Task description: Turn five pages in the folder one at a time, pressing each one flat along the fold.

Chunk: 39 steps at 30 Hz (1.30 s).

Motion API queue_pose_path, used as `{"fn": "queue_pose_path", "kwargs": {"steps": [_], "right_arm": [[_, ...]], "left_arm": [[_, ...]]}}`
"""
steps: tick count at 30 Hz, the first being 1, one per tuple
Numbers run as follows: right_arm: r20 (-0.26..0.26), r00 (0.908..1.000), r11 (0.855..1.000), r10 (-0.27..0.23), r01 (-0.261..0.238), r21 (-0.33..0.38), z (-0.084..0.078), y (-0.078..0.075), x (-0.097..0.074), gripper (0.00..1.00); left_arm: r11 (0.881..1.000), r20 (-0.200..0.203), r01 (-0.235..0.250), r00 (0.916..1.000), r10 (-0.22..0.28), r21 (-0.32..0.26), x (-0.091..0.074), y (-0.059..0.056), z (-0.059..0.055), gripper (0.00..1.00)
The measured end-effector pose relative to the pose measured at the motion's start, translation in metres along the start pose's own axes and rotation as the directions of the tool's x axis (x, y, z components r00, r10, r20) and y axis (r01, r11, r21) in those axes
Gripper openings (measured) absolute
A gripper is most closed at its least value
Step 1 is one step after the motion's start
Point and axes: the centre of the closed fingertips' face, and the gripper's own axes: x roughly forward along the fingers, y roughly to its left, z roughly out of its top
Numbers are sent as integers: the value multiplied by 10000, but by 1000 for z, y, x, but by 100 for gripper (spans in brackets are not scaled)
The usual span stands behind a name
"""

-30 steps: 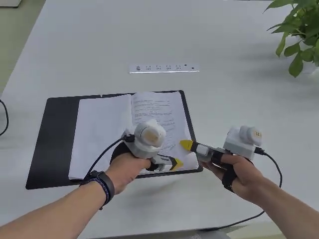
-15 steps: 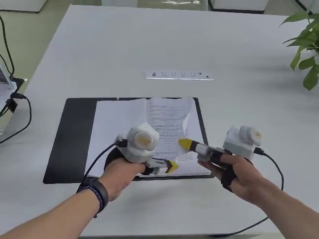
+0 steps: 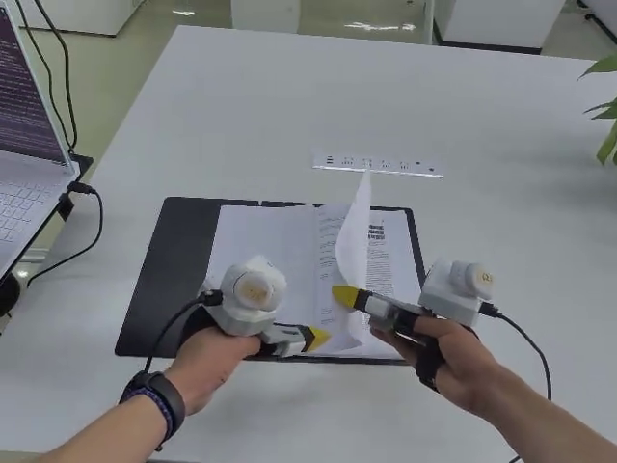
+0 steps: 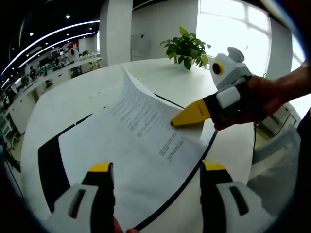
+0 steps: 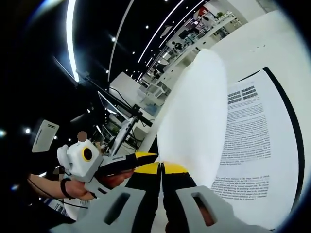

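A black folder (image 3: pixel 164 280) lies open on the white table with a stack of printed pages in it. My right gripper (image 3: pixel 342 295) is shut on the lower edge of one page (image 3: pixel 355 241), which stands upright over the fold. The right gripper view has the jaws (image 5: pixel 161 169) closed together on that white sheet (image 5: pixel 194 111), with the printed page below (image 5: pixel 252 141) lying flat to its right. My left gripper (image 3: pixel 308 338) hovers at the folder's near edge, open, with nothing between its fingers (image 4: pixel 158 167). The lifted page (image 4: pixel 141 116) and the right gripper (image 4: pixel 192 112) are ahead of it.
A white power strip (image 3: pixel 378 164) lies on the table behind the folder. An open laptop (image 3: pixel 24 145) with a cable (image 3: pixel 92 231) stands off the table's left side. Plant leaves (image 3: pixel 607 106) reach in at the right edge.
The right gripper has raised the page from a slight curl on the right stack to standing upright over the fold. The left gripper stays near the folder's front edge. The head camera has shifted.
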Motion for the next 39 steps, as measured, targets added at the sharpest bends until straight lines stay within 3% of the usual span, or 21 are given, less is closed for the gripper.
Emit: {"fn": "queue_pose_path", "kwargs": {"steps": [12,19,39], "right_arm": [[-334,9983,9987,474,-481,-195,-4,28,32,0],[-619,9963,9978,603,-619,-240,-14,36,46,0],[-1354,9855,9928,1027,-1100,-479,-32,58,86,0]], "left_arm": [[9954,113,-764,9970,772,-584,-34,36,-21,72],[9893,280,-1202,9920,1229,-823,-55,53,-26,72],[9700,287,-1983,9785,2042,-1408,-98,82,-54,72]]}}
